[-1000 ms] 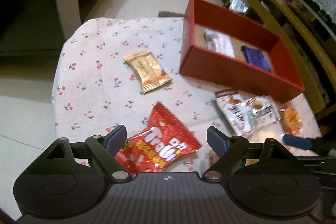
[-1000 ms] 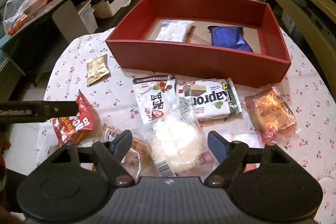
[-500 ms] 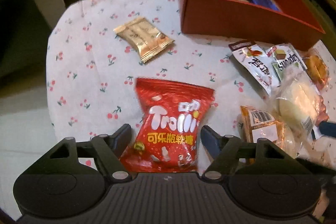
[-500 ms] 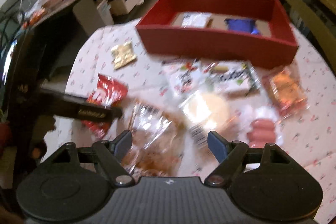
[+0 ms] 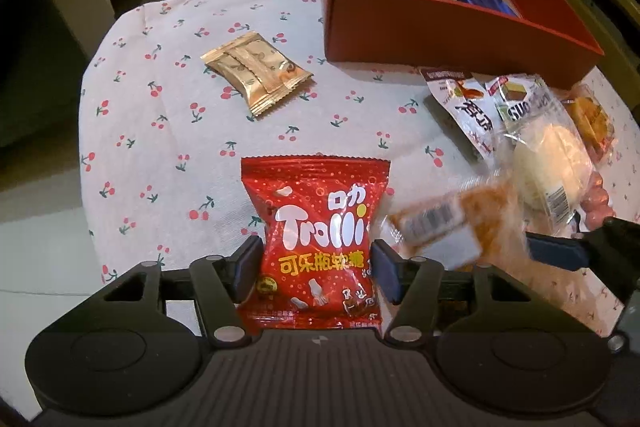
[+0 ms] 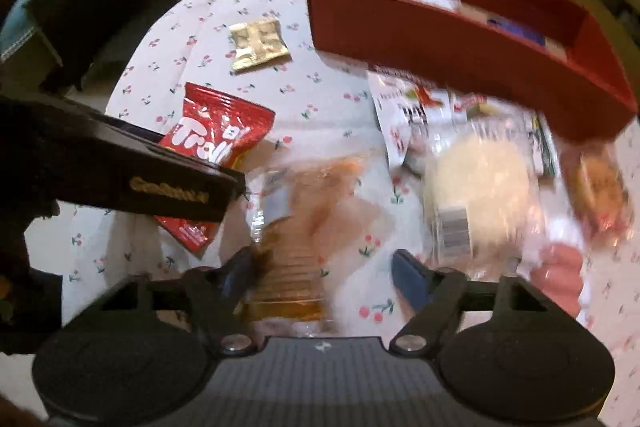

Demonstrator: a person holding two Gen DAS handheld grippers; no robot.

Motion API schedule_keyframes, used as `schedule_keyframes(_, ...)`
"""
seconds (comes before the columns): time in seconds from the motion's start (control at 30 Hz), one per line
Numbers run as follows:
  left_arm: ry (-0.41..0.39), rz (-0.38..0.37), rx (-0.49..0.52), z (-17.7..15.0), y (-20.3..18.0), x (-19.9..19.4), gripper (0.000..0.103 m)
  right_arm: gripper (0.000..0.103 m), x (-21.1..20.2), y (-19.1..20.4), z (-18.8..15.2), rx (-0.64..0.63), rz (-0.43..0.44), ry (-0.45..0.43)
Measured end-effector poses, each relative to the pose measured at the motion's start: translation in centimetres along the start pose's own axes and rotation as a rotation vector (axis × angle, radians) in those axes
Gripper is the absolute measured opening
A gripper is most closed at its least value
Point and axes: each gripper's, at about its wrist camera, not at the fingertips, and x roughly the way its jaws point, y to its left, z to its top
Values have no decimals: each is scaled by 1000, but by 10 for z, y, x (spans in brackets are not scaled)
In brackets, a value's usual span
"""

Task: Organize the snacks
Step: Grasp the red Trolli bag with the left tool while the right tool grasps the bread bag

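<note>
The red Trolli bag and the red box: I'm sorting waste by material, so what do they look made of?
Red Trolli bag: looks like glossy plastic film, going by the shiny creases and the crimped, serrated top seal.
Red box: probably matte cardboard; flat, dull walls, straight folded corners and a brown floor inside.

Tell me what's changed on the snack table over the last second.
The left gripper came down over the red Trolli bag; its jaws have just been closing and now flank the bag. The right gripper shifted onto the clear cracker pack, jaws closing around it. The gold packet and red box stayed put.
</note>
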Motion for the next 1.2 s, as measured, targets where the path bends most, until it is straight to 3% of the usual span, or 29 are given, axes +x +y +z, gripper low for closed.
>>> schedule_keyframes(0.07, 0, 4, 6, -2, -1, -1, 65, 46, -5, -8, 1, 22, 6, -1)
schedule_keyframes(0.1, 1, 4, 2, -3, 0, -2, 64, 44, -6, -14, 0, 30, 14, 7)
schedule_keyframes(0.27, -11, -27, -35, -4, 5, -10, 60, 39, -16, -25, -8, 39, 32, 15)
schedule_keyframes(0.53, -26, -63, -8, -5, -4, -16, 57, 36, -36, -37, -13, 96, 74, -20)
schedule_keyframes(0.63, -8, -40, -10, -6, -4, -8, 62, 36, -40, -41, -13, 113, 76, -31)
schedule_keyframes(0.73, -3, -9, 15, -6, -14, 0, 78, 36, -45, -43, -12, 125, 92, -46)
schedule_keyframes(0.8, -17, 33, 44, -4, -23, 4, 81, 36, -48, -45, -12, 131, 103, -55)
schedule_keyframes(0.87, -27, 18, 42, -5, -25, 1, 63, 36, -50, -47, -12, 140, 116, -63)
schedule_keyframes(0.9, -26, 9, 41, -5, -26, -2, 59, 36, -52, -49, -12, 145, 121, -68)
schedule_keyframes(1.2, -87, -57, -21, 1, -31, -28, 55, 36, -74, -76, -7, 222, 152, -155)
